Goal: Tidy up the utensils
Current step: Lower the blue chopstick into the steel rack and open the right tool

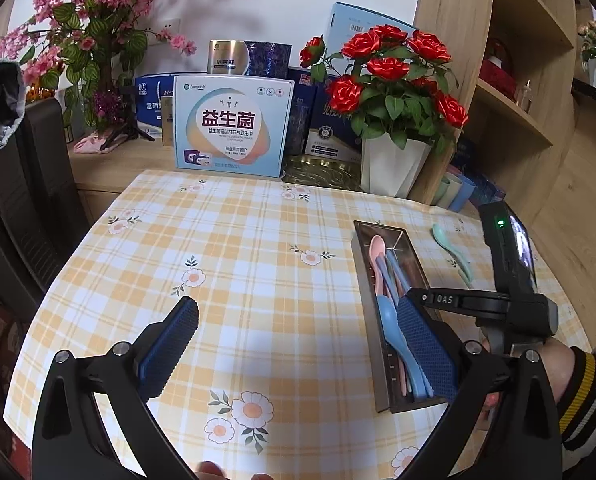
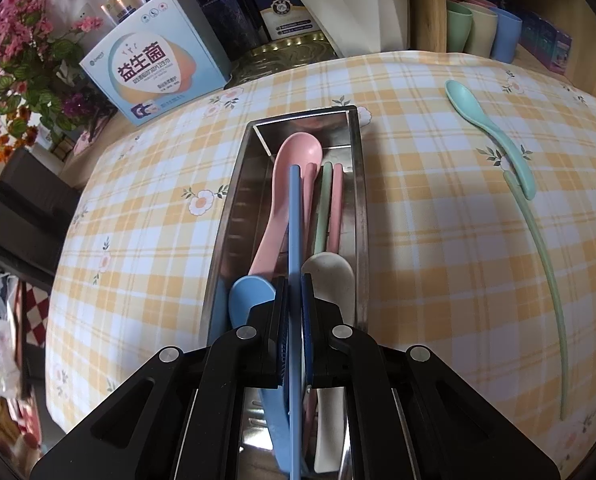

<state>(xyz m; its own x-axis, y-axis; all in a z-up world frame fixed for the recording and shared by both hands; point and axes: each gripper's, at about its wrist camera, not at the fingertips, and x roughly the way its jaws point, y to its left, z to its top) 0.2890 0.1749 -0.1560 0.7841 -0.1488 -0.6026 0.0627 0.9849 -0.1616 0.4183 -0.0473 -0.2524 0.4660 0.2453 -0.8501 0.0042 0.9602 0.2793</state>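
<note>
Right gripper: we pinch the blue chopstick over the steel tray.
Left gripper: spread, idle.
Release: we lower it parallel to the tray's long walls, then let go.
Remaining: teal spoon and green chopstick lie on the tablecloth.

The right gripper was closed on a blue chopstick over the steel tray. In the tray lay a pink spoon, a blue spoon and a white spoon. A teal spoon and a green chopstick lay on the tablecloth, to the right of the tray.
</note>
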